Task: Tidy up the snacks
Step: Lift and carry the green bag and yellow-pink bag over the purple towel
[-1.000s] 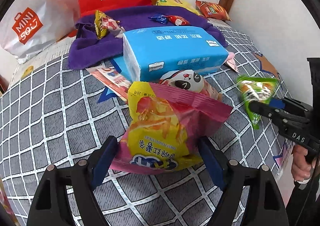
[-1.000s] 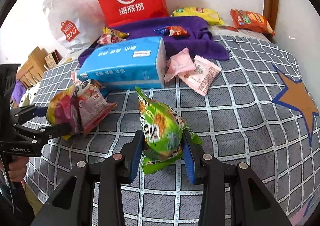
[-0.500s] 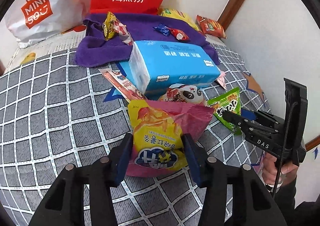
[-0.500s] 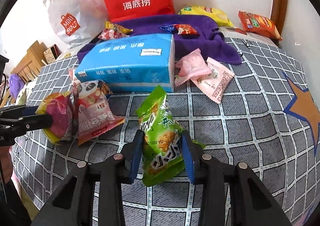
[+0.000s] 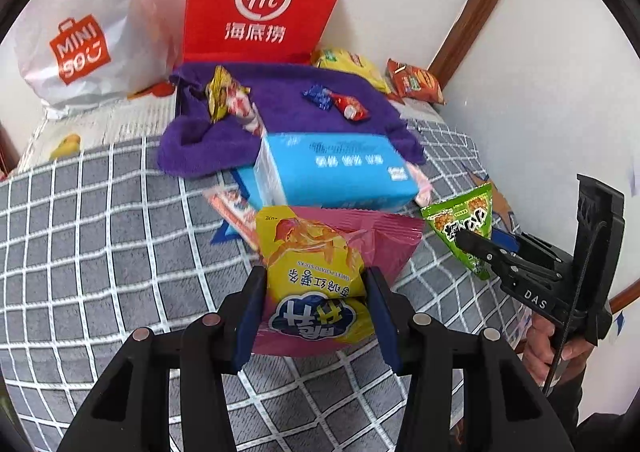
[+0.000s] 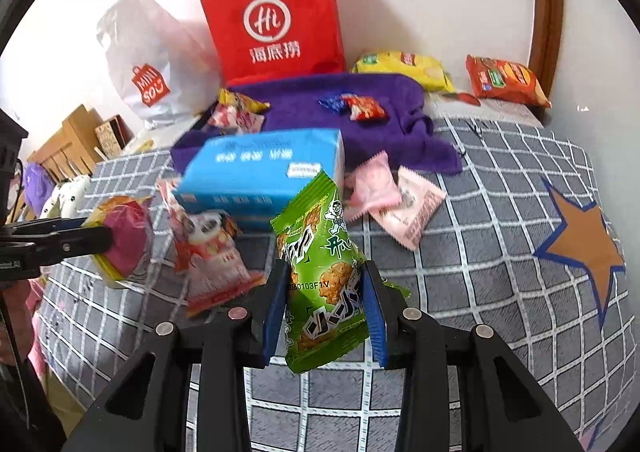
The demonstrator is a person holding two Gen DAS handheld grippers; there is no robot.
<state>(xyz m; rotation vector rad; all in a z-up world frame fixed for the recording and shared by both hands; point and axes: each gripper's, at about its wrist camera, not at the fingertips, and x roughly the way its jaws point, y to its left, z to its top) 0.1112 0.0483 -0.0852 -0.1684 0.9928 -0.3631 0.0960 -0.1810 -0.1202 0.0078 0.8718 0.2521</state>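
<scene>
Our left gripper (image 5: 316, 288) is closed on a pink and yellow crinkly snack bag (image 5: 320, 272); the two blue pads press its lower half from both sides, and the bag stands up between them above the grey bedcover with white grid lines (image 5: 100, 232). Our right gripper (image 6: 325, 292) is closed in the same way on a green foil snack packet (image 6: 324, 276), which rises tilted between its fingers.

Just ahead of the left gripper, behind the pink bag, lies a light blue soft pack of tissues (image 5: 336, 167). Further ahead we see a purple towel (image 5: 280, 107) with several small wrapped snacks on it, and behind the towel a red paper bag with a white "Hi" logo (image 5: 260, 7) stands against the wall. To the left of it is a white plastic bag with an orange Miniso logo (image 5: 80, 47).

From the right gripper, two pale pink sachets (image 6: 394, 199) lie ahead and a little to the right, beside the tissue pack. Ahead and to the left, near the left gripper, lies a red and white packet with a panda face (image 6: 208, 256). Far ahead on the right, near the wall, are a yellow chip bag (image 6: 404, 67) and an orange biscuit packet (image 6: 506, 81).
</scene>
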